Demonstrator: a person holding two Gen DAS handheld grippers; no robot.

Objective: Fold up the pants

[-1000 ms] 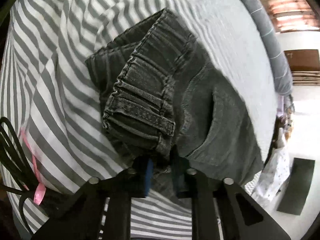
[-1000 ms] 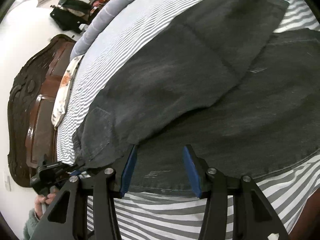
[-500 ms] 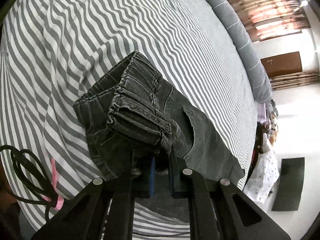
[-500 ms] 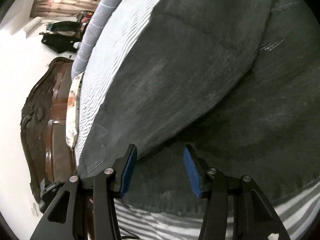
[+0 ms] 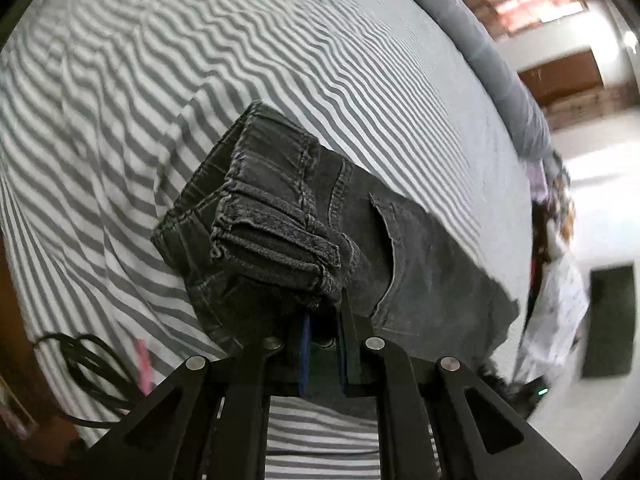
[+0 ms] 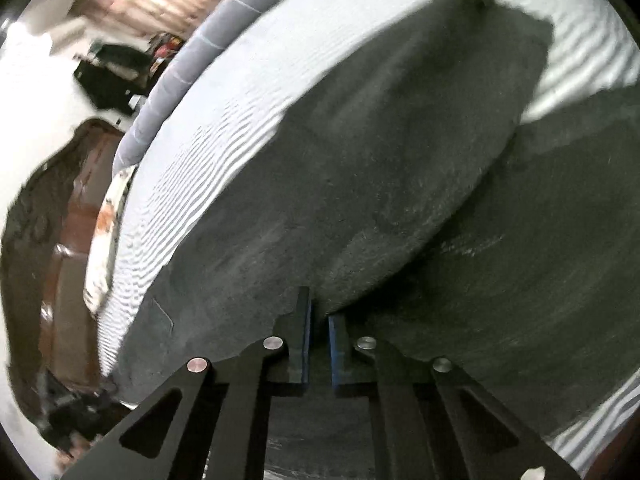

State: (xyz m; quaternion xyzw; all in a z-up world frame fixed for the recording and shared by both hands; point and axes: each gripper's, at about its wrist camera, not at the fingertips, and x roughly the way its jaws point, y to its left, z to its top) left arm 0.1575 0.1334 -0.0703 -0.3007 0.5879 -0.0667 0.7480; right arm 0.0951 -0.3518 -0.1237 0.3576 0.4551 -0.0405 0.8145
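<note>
Dark grey denim pants (image 5: 304, 236) lie on a grey-and-white striped bed sheet (image 5: 200, 80). In the left wrist view my left gripper (image 5: 324, 320) is shut on the bunched elastic waistband and holds it lifted off the sheet. In the right wrist view the two pant legs (image 6: 380, 184) spread out ahead, one lying over the other. My right gripper (image 6: 319, 316) is shut on the edge of the upper leg near the crotch.
A grey bolster (image 5: 500, 64) runs along the far edge of the bed. A dark carved wooden headboard (image 6: 48, 216) stands at the left of the right wrist view. Black cables with a pink tie (image 5: 96, 376) lie at the bed's near left edge.
My right gripper has closed from wide open onto the pant leg edge. My left gripper has stayed shut on the waistband and shifted slightly.
</note>
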